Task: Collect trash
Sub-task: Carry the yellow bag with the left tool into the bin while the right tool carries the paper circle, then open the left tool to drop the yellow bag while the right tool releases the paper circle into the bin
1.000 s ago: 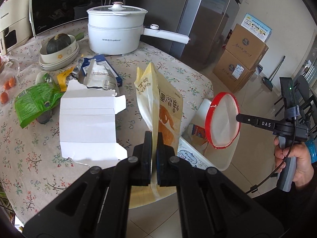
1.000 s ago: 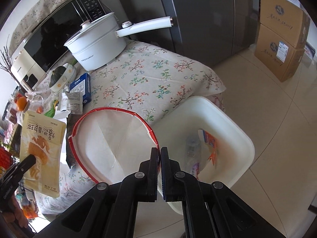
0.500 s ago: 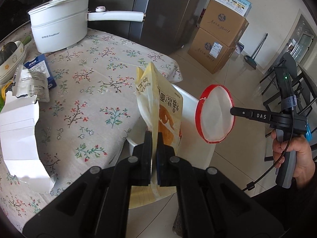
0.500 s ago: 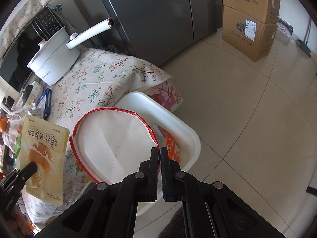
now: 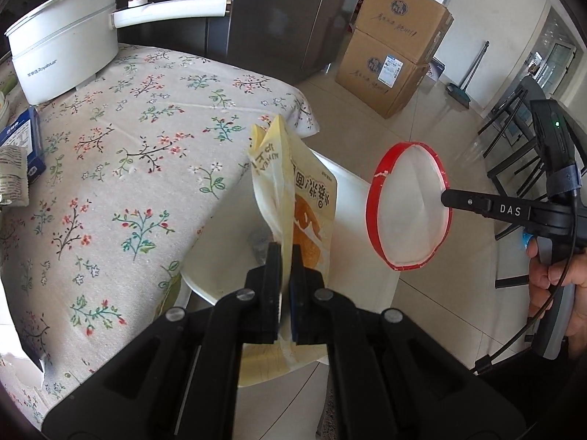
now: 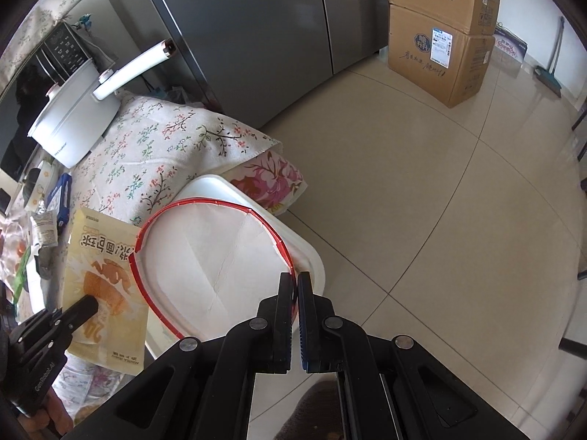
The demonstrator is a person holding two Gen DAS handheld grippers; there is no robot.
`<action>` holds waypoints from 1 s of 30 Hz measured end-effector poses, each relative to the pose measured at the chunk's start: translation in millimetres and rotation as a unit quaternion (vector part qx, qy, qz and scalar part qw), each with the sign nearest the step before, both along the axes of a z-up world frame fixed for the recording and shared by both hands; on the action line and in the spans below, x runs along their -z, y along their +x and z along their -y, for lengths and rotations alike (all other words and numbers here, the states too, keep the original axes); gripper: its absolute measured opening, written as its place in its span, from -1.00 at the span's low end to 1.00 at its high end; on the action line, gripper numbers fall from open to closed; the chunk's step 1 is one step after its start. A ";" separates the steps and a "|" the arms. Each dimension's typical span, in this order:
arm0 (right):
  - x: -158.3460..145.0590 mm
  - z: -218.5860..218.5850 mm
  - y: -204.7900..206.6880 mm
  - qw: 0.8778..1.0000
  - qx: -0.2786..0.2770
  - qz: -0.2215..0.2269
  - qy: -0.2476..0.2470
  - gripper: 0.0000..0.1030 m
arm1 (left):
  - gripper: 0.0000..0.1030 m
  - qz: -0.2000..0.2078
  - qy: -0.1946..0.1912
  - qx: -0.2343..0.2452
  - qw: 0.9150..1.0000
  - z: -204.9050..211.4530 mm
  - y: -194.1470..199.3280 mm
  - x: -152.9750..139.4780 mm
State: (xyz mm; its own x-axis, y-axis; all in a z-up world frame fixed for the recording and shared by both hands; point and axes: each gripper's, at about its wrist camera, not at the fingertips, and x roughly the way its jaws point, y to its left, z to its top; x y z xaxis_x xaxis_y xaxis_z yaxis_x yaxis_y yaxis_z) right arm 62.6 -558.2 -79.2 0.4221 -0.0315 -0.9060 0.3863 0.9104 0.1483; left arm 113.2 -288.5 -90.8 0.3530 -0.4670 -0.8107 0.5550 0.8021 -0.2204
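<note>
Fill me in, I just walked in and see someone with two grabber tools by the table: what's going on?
A person is clearing trash. The left gripper pinches a yellow snack bag above the white bin beside the floral table. The right gripper grips a red-rimmed lid by its edge, also over the bin. Neither item is dropped yet.

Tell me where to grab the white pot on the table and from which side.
Grip the pot by its long handle, which sticks out sideways toward the fridge and lies free of clutter. Come from above, jaws across its narrow width, near the pot body.
</note>
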 end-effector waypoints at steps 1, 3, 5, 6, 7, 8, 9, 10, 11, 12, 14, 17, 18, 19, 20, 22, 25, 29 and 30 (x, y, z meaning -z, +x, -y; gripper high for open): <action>0.7 0.9 0.0 1.000 0.001 -0.001 -0.001 -0.93 | -0.91 0.000 0.000 0.001 1.000 1.2 1.1 1.8; 2.4 2.7 0.4 1.000 0.003 -0.004 -0.004 -0.93 | -0.90 0.001 -0.002 0.004 1.000 2.4 1.5 3.8; 3.8 3.8 1.2 1.000 0.005 -0.007 -0.008 -0.93 | -0.87 0.007 -0.009 0.011 1.000 3.6 1.8 5.0; 4.8 4.2 2.0 1.000 0.006 -0.009 -0.010 -0.93 | -0.77 0.008 -0.011 0.014 1.000 3.8 1.5 5.1; 5.4 4.4 2.0 1.000 0.007 -0.010 -0.011 -0.93 | -0.51 0.009 -0.008 0.012 1.000 3.8 1.2 5.2; 5.7 4.9 2.1 1.000 0.008 -0.011 -0.011 -0.93 | -0.38 0.008 -0.005 0.009 1.000 3.0 1.0 5.0; 6.0 5.2 2.2 1.000 0.009 -0.012 -0.012 -0.93 | -0.18 0.010 -0.005 0.008 1.000 1.8 -0.1 3.7; 6.1 5.4 2.4 1.000 0.009 -0.012 -0.012 -0.93 | -0.02 0.013 -0.002 0.006 1.000 0.5 -1.7 2.3; 6.2 5.1 2.7 1.000 0.010 -0.013 -0.014 -0.93 | 0.06 0.017 0.004 0.003 1.000 -1.1 -2.4 0.9; 6.2 4.2 3.1 1.000 0.009 -0.014 -0.015 -0.93 | 0.23 0.020 0.010 -0.001 1.000 -3.0 -3.0 -0.4; 7.1 1.9 4.5 1.000 0.008 -0.016 -0.017 -0.93 | 0.40 0.022 0.018 -0.011 1.000 -9.9 -3.8 -1.8; 8.6 -3.5 7.2 1.000 0.003 -0.021 -0.022 -0.93 | 0.54 0.024 0.032 -0.027 0.999 -20.5 -4.6 -3.1; 9.5 -5.7 8.5 0.999 0.001 -0.023 -0.024 -0.93 | 0.57 0.024 0.035 -0.032 0.999 -24.1 -4.8 -3.4; 10.5 -8.3 10.0 0.999 -0.002 -0.025 -0.025 -0.93 | 0.59 0.024 0.039 -0.038 0.998 -27.8 -5.4 -4.1; 11.1 -11.1 11.4 0.999 -0.005 -0.026 -0.026 -0.93 | 0.60 0.025 0.043 -0.043 0.998 -31.5 -5.1 -4.5; 12.4 -17.3 14.4 0.999 -0.010 -0.029 -0.029 -0.93 | 0.72 0.029 0.052 -0.052 0.997 -38.0 -6.3 -5.9; 13.7 -26.1 19.4 0.999 -0.016 -0.032 -0.033 -0.93 | 0.84 0.036 0.062 -0.060 0.996 -46.6 -8.3 -8.8; 13.2 -37.2 28.3 0.999 -0.028 -0.021 -0.023 -0.85 | 0.89 0.042 0.069 -0.070 0.994 -59.6 -9.8 -11.3; 12.2 -40.5 30.7 0.999 -0.032 -0.018 -0.019 -0.82 | 0.91 0.043 0.070 -0.073 0.994 -62.8 -9.7 -12.1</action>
